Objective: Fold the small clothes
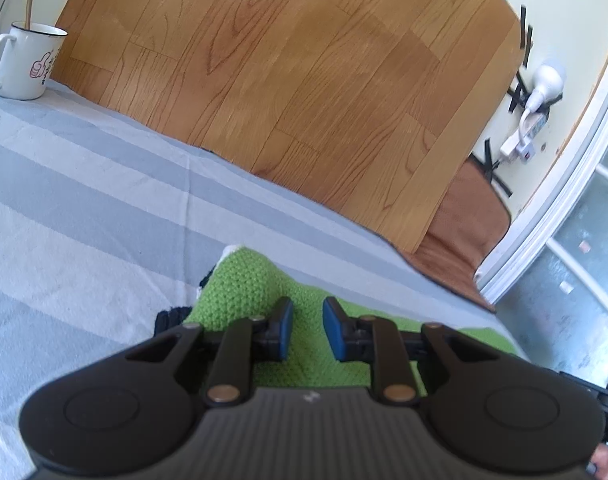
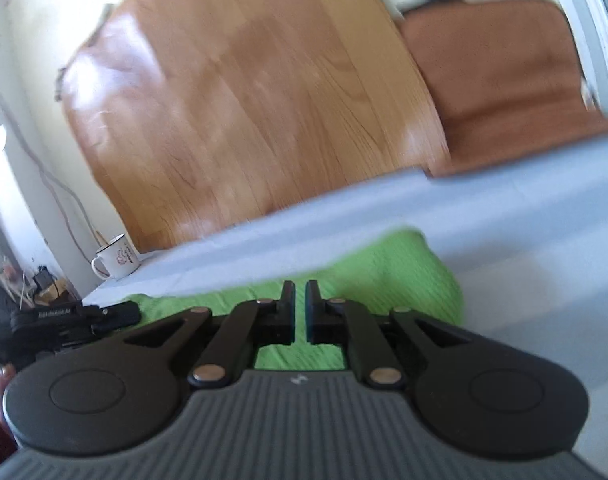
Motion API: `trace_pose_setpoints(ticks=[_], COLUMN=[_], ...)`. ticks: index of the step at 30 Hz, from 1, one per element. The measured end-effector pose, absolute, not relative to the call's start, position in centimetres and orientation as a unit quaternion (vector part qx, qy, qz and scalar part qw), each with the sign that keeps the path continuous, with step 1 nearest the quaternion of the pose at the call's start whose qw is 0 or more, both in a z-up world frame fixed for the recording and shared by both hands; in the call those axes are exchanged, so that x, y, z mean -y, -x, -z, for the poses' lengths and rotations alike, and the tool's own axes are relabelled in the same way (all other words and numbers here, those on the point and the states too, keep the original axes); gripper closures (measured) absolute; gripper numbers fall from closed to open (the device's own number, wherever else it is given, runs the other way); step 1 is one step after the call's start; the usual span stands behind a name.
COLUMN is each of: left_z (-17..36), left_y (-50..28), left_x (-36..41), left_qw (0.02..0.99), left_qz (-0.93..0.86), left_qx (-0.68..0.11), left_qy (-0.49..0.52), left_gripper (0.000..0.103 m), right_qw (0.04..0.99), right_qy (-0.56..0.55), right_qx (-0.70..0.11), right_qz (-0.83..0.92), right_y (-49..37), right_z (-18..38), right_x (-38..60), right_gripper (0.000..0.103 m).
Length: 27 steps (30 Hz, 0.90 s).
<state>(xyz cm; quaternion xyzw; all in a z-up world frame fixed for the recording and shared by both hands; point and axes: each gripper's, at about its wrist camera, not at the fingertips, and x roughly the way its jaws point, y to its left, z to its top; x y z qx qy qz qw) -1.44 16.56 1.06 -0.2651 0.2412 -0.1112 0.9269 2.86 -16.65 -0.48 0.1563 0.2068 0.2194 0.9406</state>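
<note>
A small green knitted garment (image 1: pixel 248 284) with black and white trim lies on the grey striped cloth (image 1: pixel 84 200). My left gripper (image 1: pixel 307 320) is open just above it, with blue pads (image 1: pixel 335 332) apart and nothing between them. In the right wrist view the same green garment (image 2: pixel 383 272) lies under my right gripper (image 2: pixel 300 304), whose jaws stand nearly together with a thin gap; the view is blurred and nothing shows between them. The left gripper's black body (image 2: pixel 64 320) shows at the left of the right wrist view.
A white enamel mug (image 1: pixel 24 64) with a wooden stick stands at the cloth's far left; it also shows in the right wrist view (image 2: pixel 116 262). A wood-pattern board (image 1: pixel 284 72) leans behind the cloth. A brown cushion (image 1: pixel 463 232), wall plugs (image 1: pixel 523 136) and a door frame are at right.
</note>
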Motion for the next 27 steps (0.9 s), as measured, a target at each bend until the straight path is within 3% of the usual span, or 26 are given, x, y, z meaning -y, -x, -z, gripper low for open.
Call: trace_pose_setpoints(ticks=[5, 8, 15, 22, 24, 27], left_z=[-1.5, -1.5, -1.4, -1.4, -1.4, -1.4], left_y=[2.1, 1.8, 1.7, 1.7, 1.7, 1.7], left_x=[-16.7, -16.4, -16.1, -16.1, -16.1, -16.0], left_qw=[0.932, 0.933, 0.936, 0.936, 0.937, 0.937], left_qz=[0.106, 0.098, 0.088, 0.087, 0.087, 0.087], left_qx=[-0.218, -0.228, -0.236, -0.236, -0.237, -0.237], left_qy=[0.269, 0.261, 0.247, 0.244, 0.243, 0.242], left_gripper=[0.075, 0.075, 0.076, 0.075, 0.075, 0.075], right_qw=[0.929, 0.905, 0.895, 0.927, 0.928, 0.913], right_qy=[-0.128, -0.092, -0.161, -0.184, -0.173, -0.23], right_qx=[-0.226, -0.299, -0.297, -0.226, -0.262, -0.254], right_qz=[-0.263, -0.289, -0.292, -0.237, -0.2, -0.22], right_y=[-3.0, -4.0, -4.6, -2.5, -3.6, -3.9], right_z=[1.1, 3.6, 4.2, 2.2, 3.4, 5.3], right_x=[14.1, 11.3, 13.4, 18.5, 19.4, 20.8], right_gripper=[0.094, 0.095, 0.095, 0.092, 0.102, 0.102])
